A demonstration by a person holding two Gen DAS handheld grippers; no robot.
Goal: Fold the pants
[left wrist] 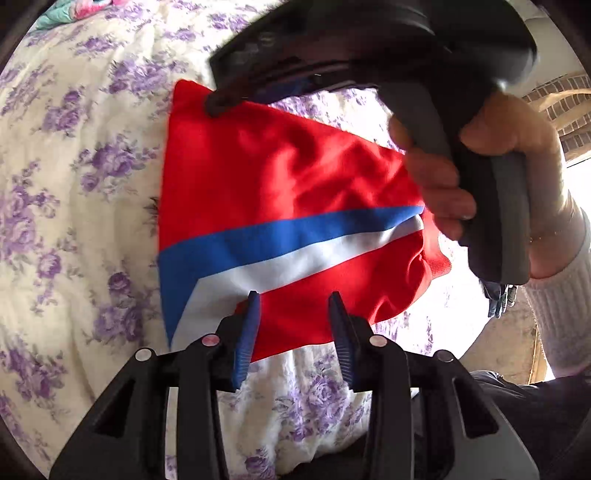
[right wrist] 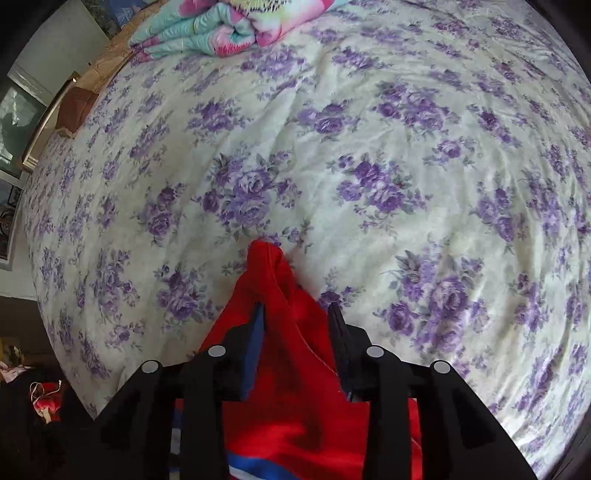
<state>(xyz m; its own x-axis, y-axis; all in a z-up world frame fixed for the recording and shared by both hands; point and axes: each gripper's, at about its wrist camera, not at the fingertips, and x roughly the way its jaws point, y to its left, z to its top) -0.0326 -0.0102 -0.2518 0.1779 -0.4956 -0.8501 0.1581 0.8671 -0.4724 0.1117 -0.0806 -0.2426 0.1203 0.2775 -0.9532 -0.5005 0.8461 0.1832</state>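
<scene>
Red pants [left wrist: 280, 184] w/ blue + white stripe lie on the bed [left wrist: 74, 184], already folded down to a compact block, roughly centre of the left wrist view.

Left gripper [left wrist: 293, 314] hovers over the near edge of the pants, jaws apart, nothing between them, cloth below only. Prob. there to pin or pick the near edge.

Right gripper [right wrist: 295, 325]: in its own view a peak of red cloth rises between the jaws toward the far side, but a gap shows either side, so can't tell if it's pinching or just straddling. From the left wrist view its tip sits at the far left corner of the pants, right hand [left wrist: 480, 158] on the handle. Likely placed there to carry or flatten that corner for the next fold.

Folded quilt [right wrist: 221, 26] at far end of bed, well apart.

Judgement: fold is far along; corner slip is the main risk.
</scene>
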